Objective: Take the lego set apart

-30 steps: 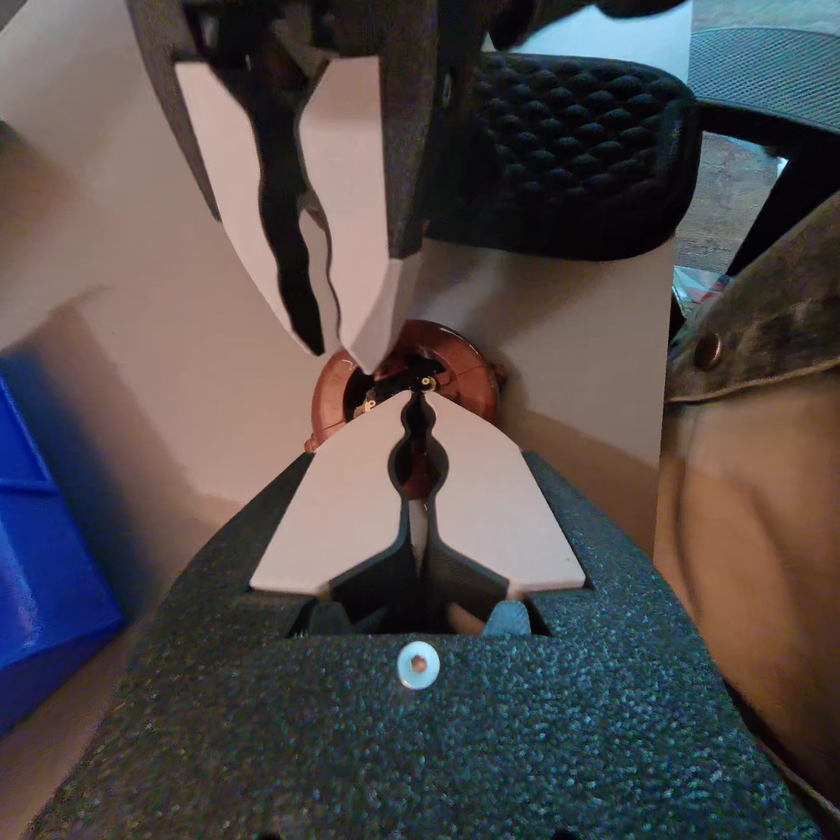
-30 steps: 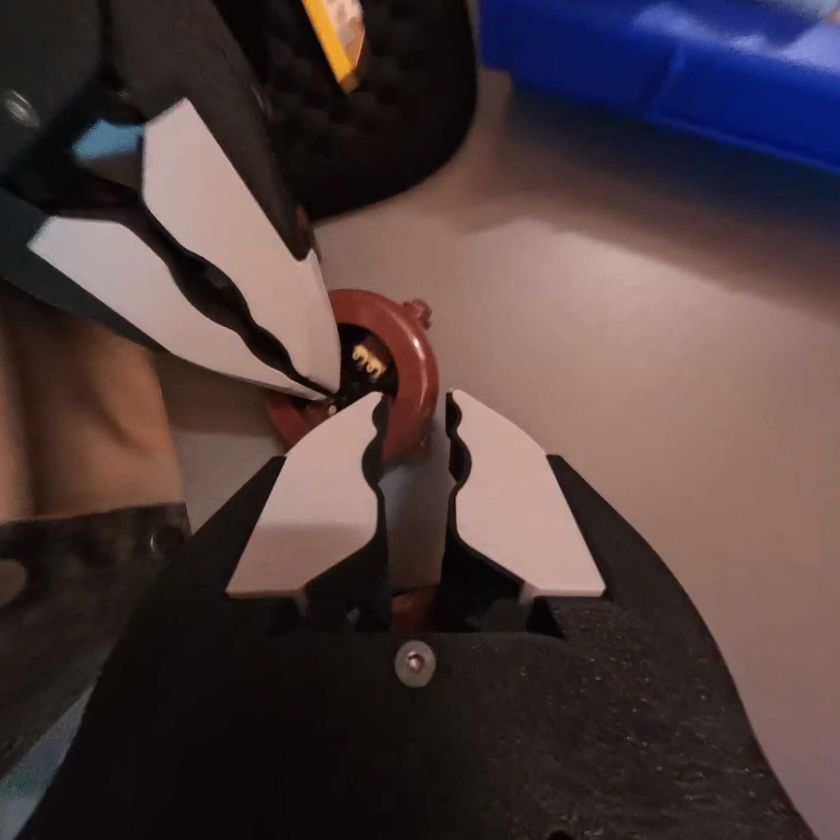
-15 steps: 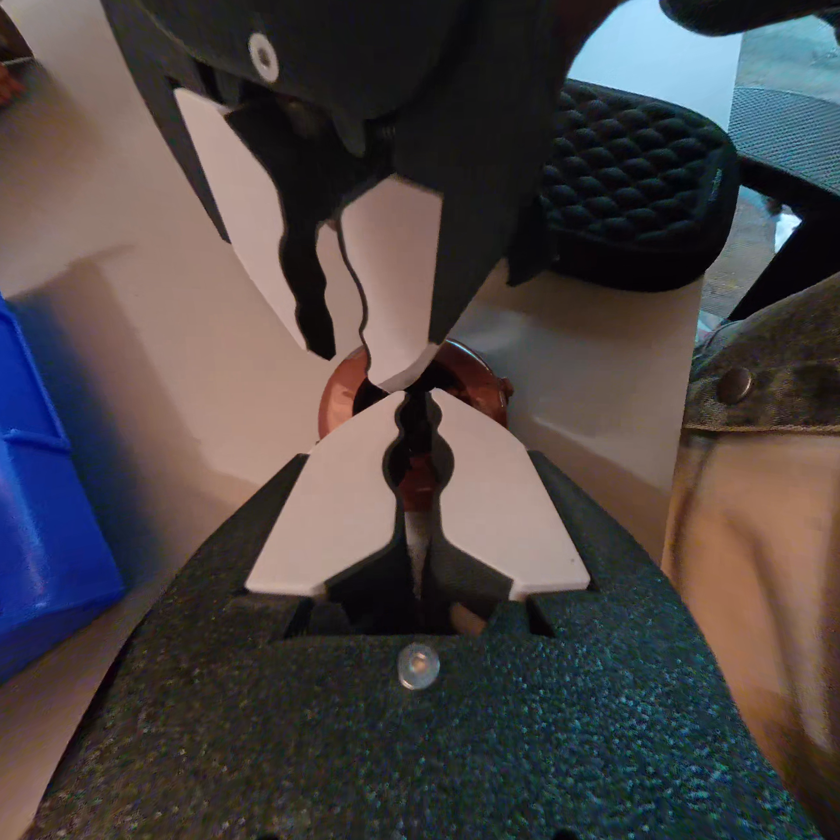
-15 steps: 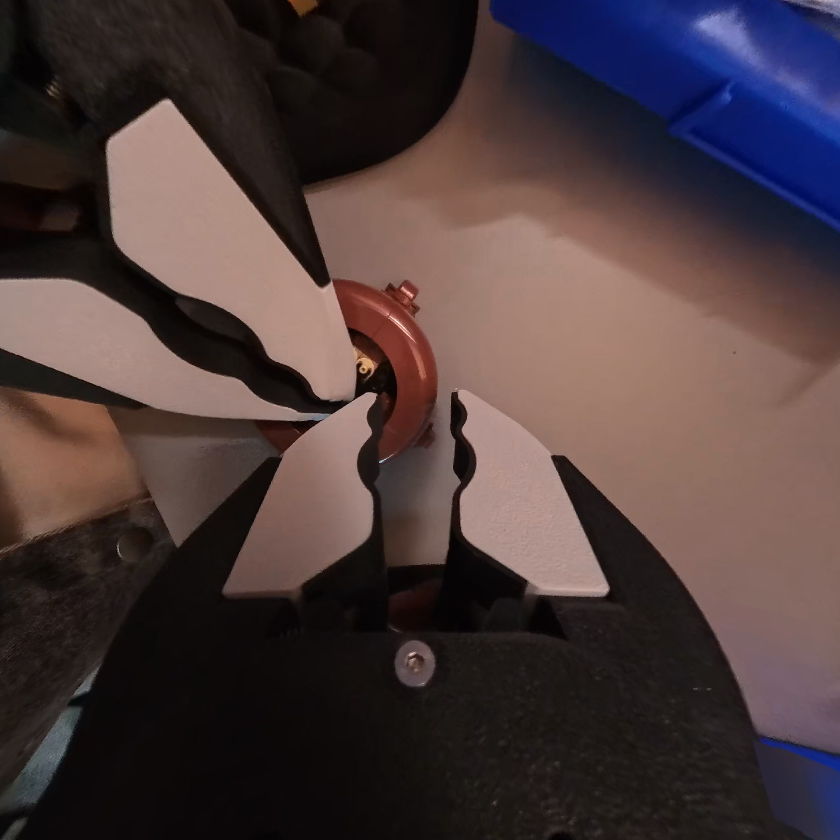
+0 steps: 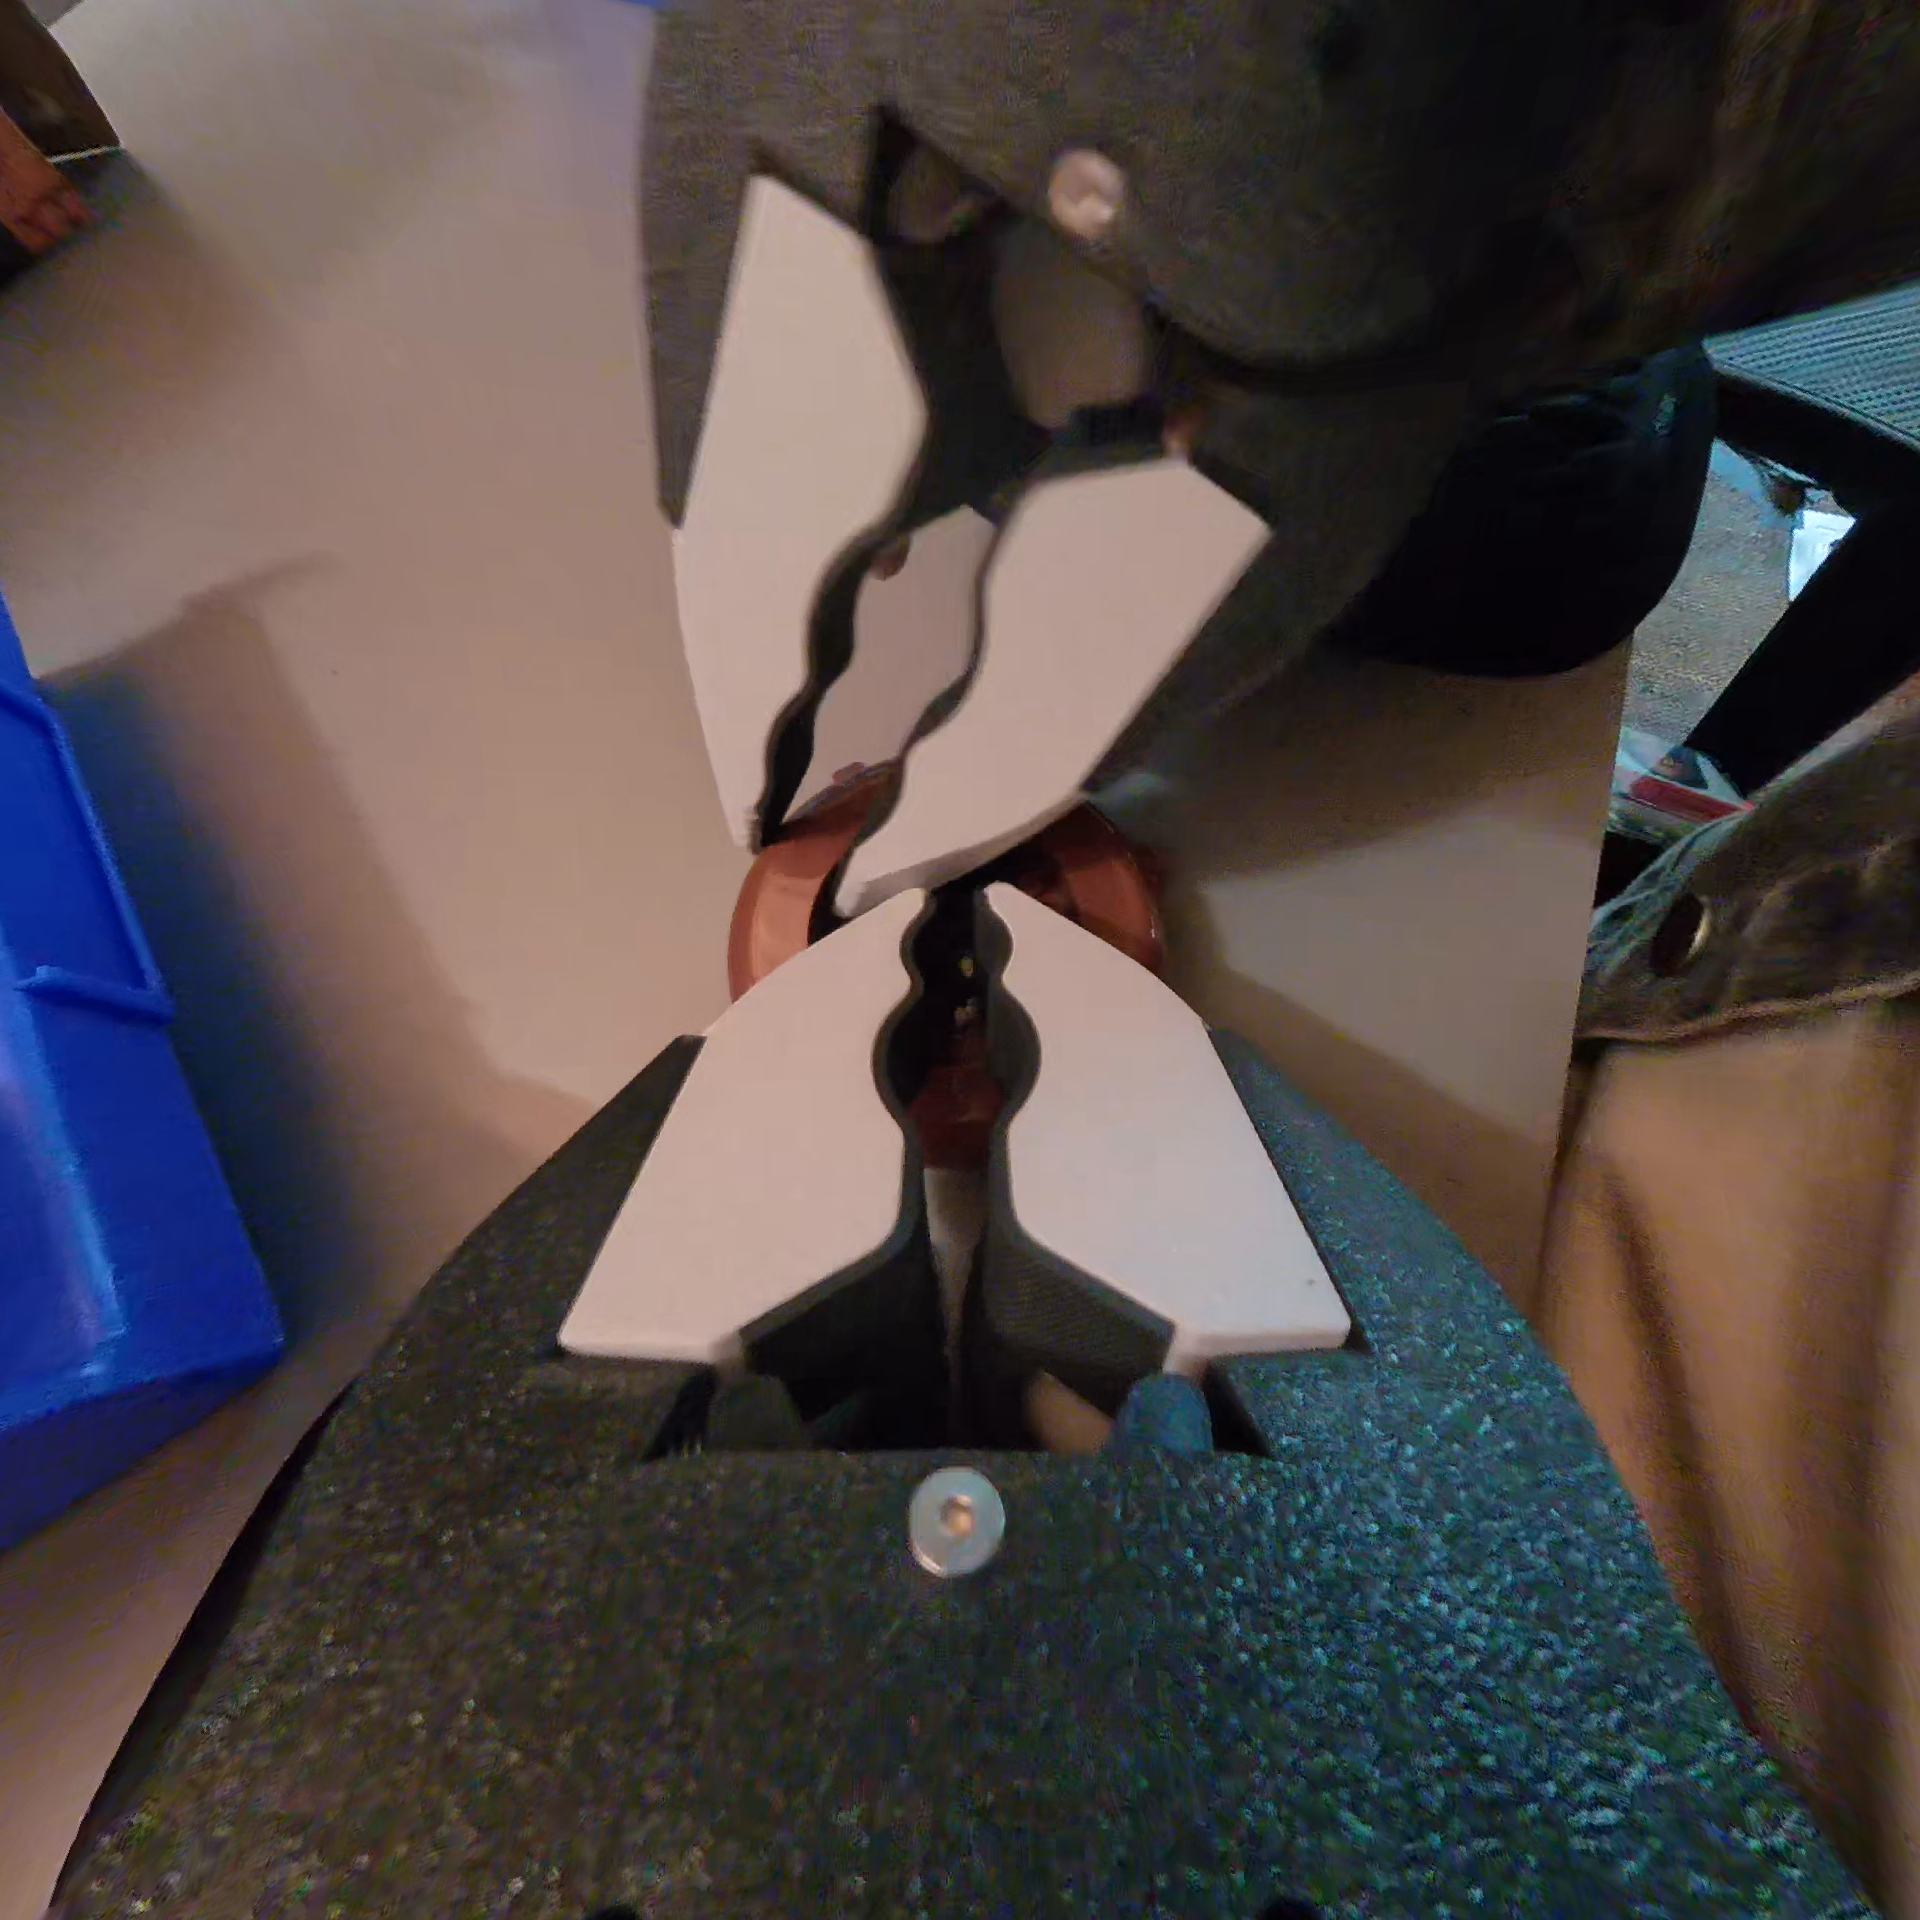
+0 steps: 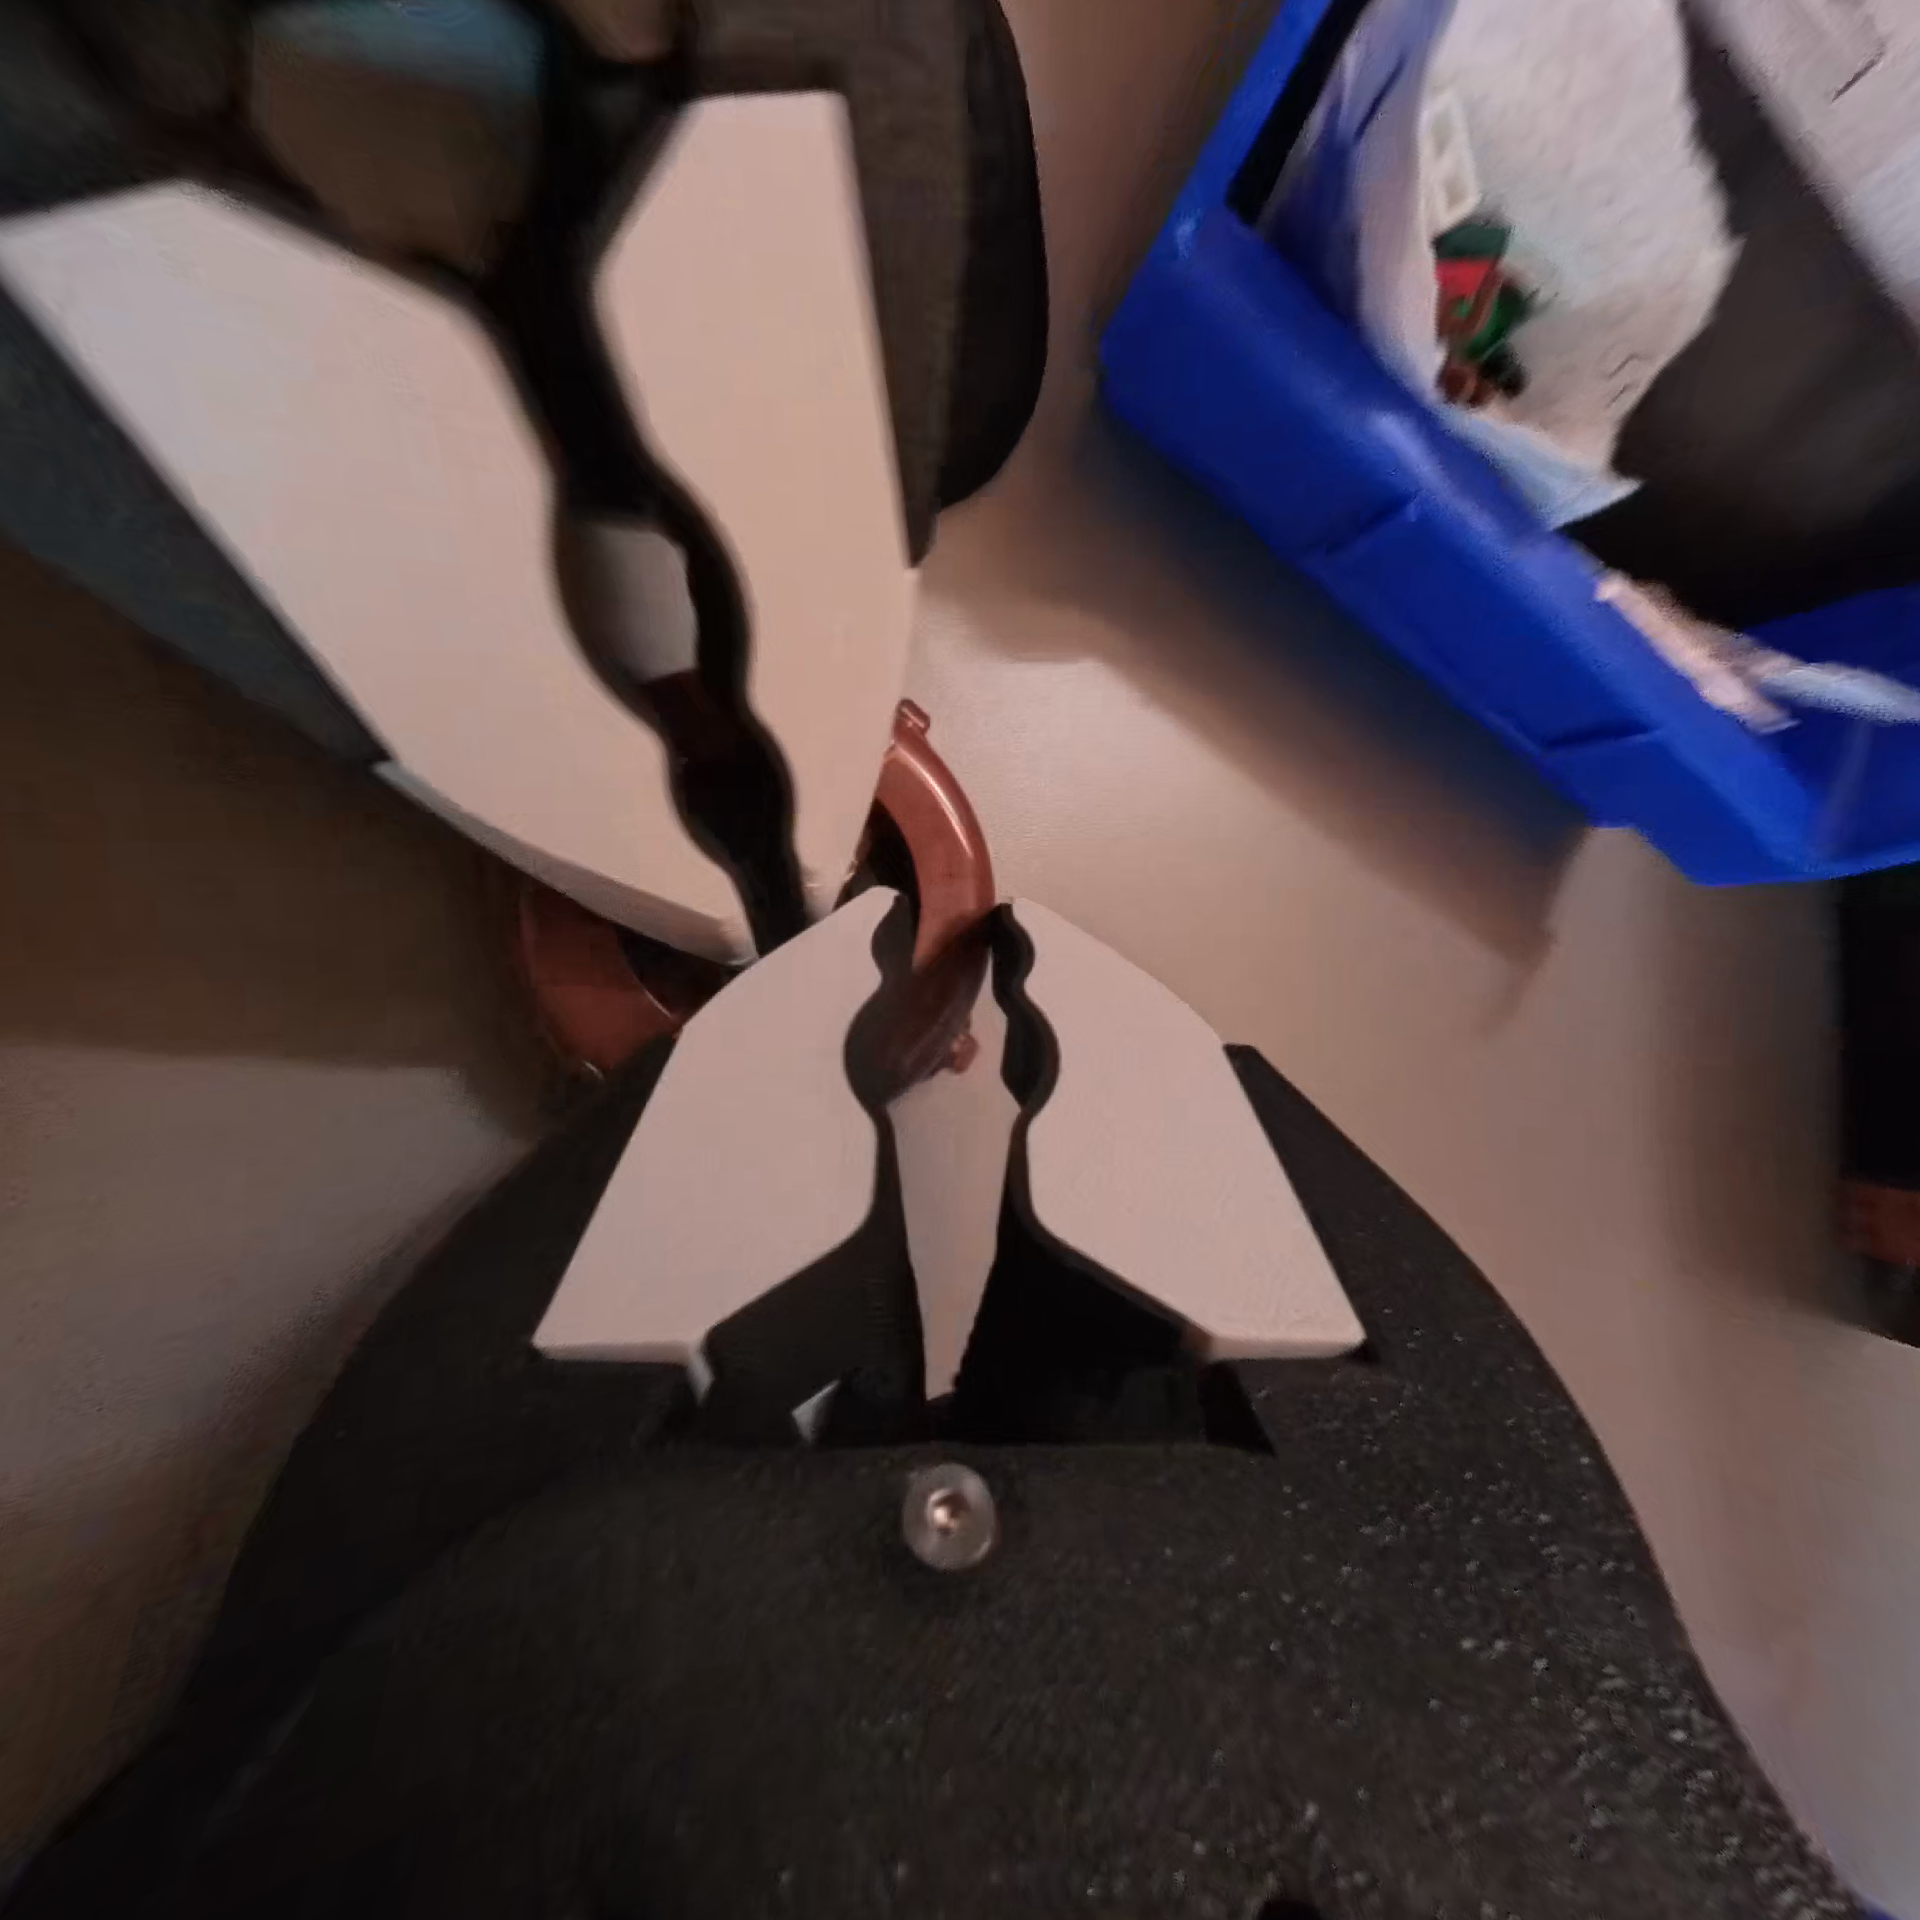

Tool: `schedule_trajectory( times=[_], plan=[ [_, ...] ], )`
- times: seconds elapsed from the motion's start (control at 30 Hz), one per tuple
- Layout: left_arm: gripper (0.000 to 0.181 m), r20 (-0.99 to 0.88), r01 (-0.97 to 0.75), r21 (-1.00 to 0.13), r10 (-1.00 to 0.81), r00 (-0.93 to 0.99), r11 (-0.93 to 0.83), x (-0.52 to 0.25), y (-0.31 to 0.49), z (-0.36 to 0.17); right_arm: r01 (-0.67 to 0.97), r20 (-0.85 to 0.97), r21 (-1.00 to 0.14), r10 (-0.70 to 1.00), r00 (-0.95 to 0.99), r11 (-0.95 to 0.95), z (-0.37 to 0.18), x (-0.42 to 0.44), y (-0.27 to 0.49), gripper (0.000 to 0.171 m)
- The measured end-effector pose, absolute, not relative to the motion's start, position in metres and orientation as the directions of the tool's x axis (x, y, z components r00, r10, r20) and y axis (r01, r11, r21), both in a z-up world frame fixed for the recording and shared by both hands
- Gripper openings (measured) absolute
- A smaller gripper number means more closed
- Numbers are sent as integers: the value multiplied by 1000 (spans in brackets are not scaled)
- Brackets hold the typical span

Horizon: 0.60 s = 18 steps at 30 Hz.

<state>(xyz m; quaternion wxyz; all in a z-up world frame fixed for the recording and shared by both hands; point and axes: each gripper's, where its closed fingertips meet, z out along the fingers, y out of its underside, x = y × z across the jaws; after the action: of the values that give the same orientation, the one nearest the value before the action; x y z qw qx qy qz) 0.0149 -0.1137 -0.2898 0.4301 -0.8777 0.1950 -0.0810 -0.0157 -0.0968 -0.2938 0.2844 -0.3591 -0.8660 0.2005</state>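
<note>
1. Lego set (image 5: 774,904): a reddish-brown ring-shaped piece with a dark middle, held above the pale table (image 5: 364,520) between the two tools, which meet tip to tip over it.
2. The left gripper (image 5: 954,914) is clamped on the piece; brown plastic shows in the narrow slot between its white fingers (image 5: 769,1164).
3. The right gripper (image 6: 940,914) has its tips drawn in on the curved brown rim (image 6: 951,831). It seems to pinch it, though blur makes the contact hard to judge.
4. In the left wrist view the right gripper comes down from above, one tip touching the ring's upper edge.
5. A blue bin (image 5: 94,1091) stands near on the left side; in the right wrist view its wall (image 6: 1455,561) leaves a bare strip of table beside the ring.
6. The table's edge (image 5: 1600,883) lies just right of the piece, with tan fabric (image 5: 1714,1299) past it.
</note>
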Motion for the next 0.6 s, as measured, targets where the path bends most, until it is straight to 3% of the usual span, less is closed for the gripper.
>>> schedule_trajectory(
  times=[0.07, 0.13, 0.2, 0.27, 0.4, 0.47, 0.53, 0.6],
  plan=[
    [6, -8, -258, -788, -410, 912, -559, 15, -114, -290, 443, 545, -474, 648, -532, 761, -291, -16, -95, 13],
    [6, -3, -253, -788, -409, 913, -561, 15, -113, -290, 420, 628, -451, 614, -477, 788, -287, -17, -93, 13],
    [6, -2, -253, -789, -408, 913, -560, 15, -113, -290, 355, 783, -297, 439, -441, 886, -281, -21, -91, 13],
    [6, -3, -253, -790, -409, 913, -559, 15, -113, -290, 381, 772, -283, 445, -455, 880, -283, -23, -91, 13],
    [6, 5, -247, -791, -410, 912, -560, 15, -113, -289, 445, 450, -675, 806, -384, 589, -265, -26, -78, 14],
    [5, 27, -233, -792, -413, 910, -565, 15, -114, -289, 431, 155, -848, 921, -356, 309, -241, -24, -74, 13],
    [6, 66, -210, -792, -423, 904, -574, 16, -115, -288, 388, -229, -919, 901, -368, -76, -212, -21, -73, 14],
    [15, 87, -201, -789, -429, 899, -580, 16, -116, -288, 362, -473, -869, 781, -408, -337, -191, -17, -70, 14]
  ],
)
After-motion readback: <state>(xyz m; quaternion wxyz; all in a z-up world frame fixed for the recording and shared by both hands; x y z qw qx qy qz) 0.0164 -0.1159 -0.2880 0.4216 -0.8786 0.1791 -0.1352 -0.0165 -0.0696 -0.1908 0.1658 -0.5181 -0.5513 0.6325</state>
